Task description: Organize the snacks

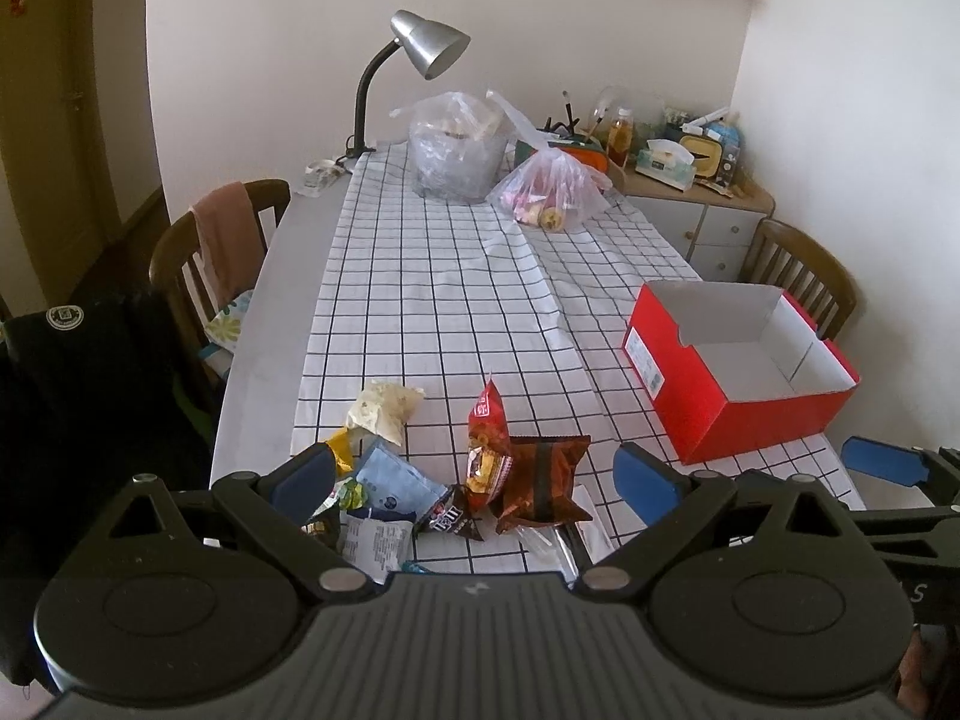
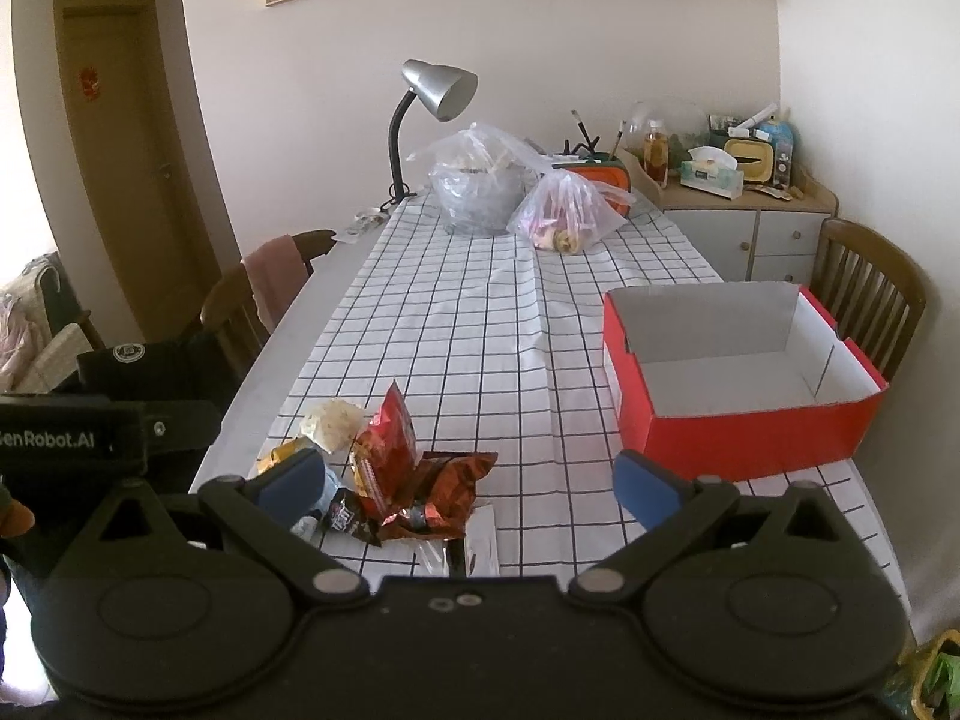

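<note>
Your left gripper [image 1: 474,480] hangs over the near edge of the table [image 1: 264,312], its blue pads spread wide with nothing between them. Just ahead of it lies the snack pile [image 1: 456,480]: a pale packet [image 1: 384,411] farthest left, a blue pouch [image 1: 396,477] beside it, a dark candy bag [image 1: 450,519], then a red bag [image 1: 487,450] standing up against a brown bag [image 1: 543,480], which lies flat. These overlap, so you cannot tell exactly which ones touch.

Your right gripper [image 2: 468,483] is likewise spread wide and empty, hovering a little right of the pile. Further right, well apart from the snacks, sits the red box [image 2: 738,432], open and bare inside.

By the look of it, you are at the very start: nothing is packed yet, and the step in hand is picking the first snack. The next move likely calls for lowering one gripper onto a packet at the pile's edge. The red bag, standing free at its top, looks the easiest pinch. Close gently; the crinkly foil may slip. Then carry it right and over the box wall.
</note>
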Motion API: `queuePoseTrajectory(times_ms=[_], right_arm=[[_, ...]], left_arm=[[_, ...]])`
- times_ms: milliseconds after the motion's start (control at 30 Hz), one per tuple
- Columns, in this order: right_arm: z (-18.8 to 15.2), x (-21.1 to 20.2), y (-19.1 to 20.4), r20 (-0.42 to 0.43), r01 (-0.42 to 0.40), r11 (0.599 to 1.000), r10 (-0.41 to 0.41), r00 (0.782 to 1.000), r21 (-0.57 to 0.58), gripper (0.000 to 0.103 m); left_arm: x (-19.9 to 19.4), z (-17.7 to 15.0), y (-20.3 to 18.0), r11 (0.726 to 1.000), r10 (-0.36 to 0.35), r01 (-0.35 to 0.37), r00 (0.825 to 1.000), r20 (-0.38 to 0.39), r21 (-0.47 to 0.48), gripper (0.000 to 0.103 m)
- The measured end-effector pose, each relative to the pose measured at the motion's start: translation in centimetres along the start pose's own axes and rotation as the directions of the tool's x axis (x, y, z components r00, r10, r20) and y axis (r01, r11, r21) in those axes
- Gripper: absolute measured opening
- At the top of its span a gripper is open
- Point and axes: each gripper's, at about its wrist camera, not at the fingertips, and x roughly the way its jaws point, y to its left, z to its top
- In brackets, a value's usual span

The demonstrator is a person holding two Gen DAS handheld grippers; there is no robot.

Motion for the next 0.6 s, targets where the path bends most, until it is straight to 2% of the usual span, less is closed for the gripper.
queuePoseTrajectory(times_ms=[600], right_arm=[[0.11, -0.32, -0.06, 0.009, 0.007, 1.000, -0.007, 1.000, -0.008, 0.103]], left_arm=[[0.24, 0.37, -0.15, 1.000, -0.018, 0.018, 1.000, 0.000, 0.017, 0.100]])
